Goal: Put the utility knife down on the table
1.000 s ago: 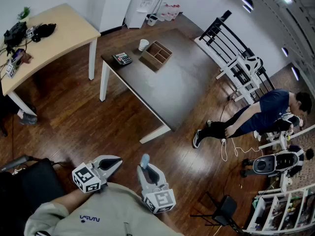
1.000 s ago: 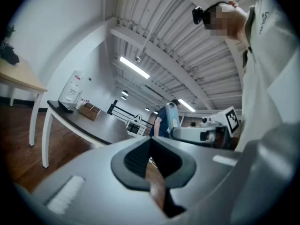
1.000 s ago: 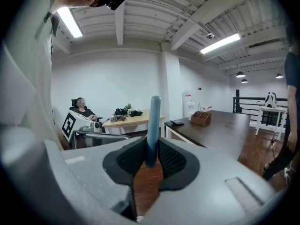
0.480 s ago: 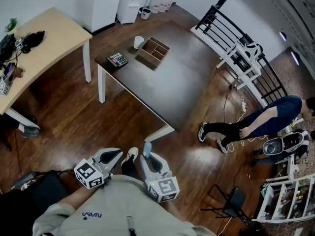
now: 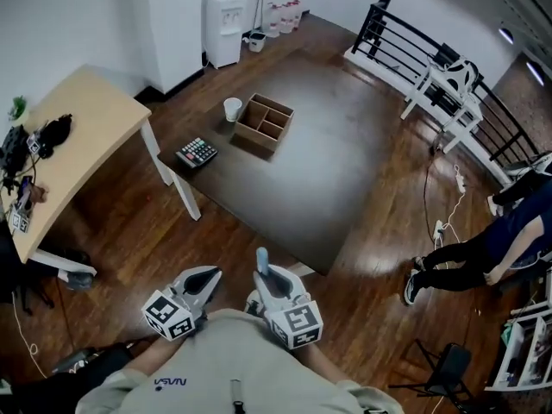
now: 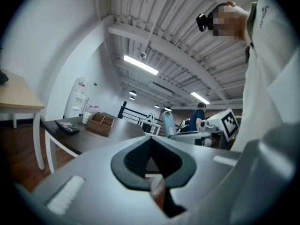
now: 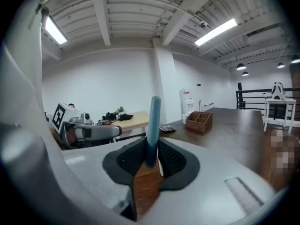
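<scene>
A blue utility knife (image 5: 261, 258) stands upright between the jaws of my right gripper (image 5: 264, 273), which is shut on its lower end. In the right gripper view the knife (image 7: 153, 121) rises from the black pads (image 7: 174, 159). My left gripper (image 5: 210, 275) hangs beside it at the left, shut with nothing in it; its pads (image 6: 138, 156) meet at the tip. Both grippers are held close to my chest, just short of the near corner of the dark table (image 5: 328, 175). The left gripper view shows the knife (image 6: 168, 123) and the table (image 6: 101, 138) ahead.
On the dark table's far left part are a wooden compartment box (image 5: 264, 123), a calculator (image 5: 197, 152) and a white cup (image 5: 232, 109). A light wooden table (image 5: 73, 141) stands left. A person (image 5: 487, 248) bends at the right. A black railing (image 5: 405, 37) runs behind.
I have walked toward the dark table with both grippers, so its near corner now lies just ahead of them. The knife stays gripped. The person at the right has shifted toward the frame's edge.
</scene>
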Demonstrator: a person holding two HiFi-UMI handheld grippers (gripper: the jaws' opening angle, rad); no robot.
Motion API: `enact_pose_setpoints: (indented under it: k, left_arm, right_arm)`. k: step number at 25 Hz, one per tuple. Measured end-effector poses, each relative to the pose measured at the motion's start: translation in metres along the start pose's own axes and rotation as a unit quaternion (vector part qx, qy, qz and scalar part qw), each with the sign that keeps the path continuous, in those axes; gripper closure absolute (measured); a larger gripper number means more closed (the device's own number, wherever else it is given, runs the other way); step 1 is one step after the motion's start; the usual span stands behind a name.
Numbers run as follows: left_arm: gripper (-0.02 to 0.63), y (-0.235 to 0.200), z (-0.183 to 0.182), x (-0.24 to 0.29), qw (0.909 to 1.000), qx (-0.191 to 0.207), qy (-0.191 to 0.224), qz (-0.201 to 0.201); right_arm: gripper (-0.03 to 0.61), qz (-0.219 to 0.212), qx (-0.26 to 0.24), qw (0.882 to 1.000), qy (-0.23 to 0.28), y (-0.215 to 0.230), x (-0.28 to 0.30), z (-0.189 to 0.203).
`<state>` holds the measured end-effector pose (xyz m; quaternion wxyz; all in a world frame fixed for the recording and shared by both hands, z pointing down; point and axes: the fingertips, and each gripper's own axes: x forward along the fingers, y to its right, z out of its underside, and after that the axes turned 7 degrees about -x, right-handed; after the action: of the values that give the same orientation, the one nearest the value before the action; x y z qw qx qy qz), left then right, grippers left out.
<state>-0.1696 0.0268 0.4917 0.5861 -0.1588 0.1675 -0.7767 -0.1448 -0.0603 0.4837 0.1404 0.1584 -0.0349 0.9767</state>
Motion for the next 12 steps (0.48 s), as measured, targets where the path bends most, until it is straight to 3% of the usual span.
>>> enact_pose_setpoints:
  k: [7,12]
  left_arm:
    - [0.627,0.008,-0.015,0.063,0.9976,0.032,-0.055,0.027]
    - [0.627,-0.001,-0.01,0.096,0.9931,0.017,-0.101,0.058]
  right_arm:
    - [0.499,0.027,0.016,0.999,-0.03,0.07,0.007,0.006]
    - [0.499,0.073,0.056,0.994,-0.065,0.101,0.006,0.028]
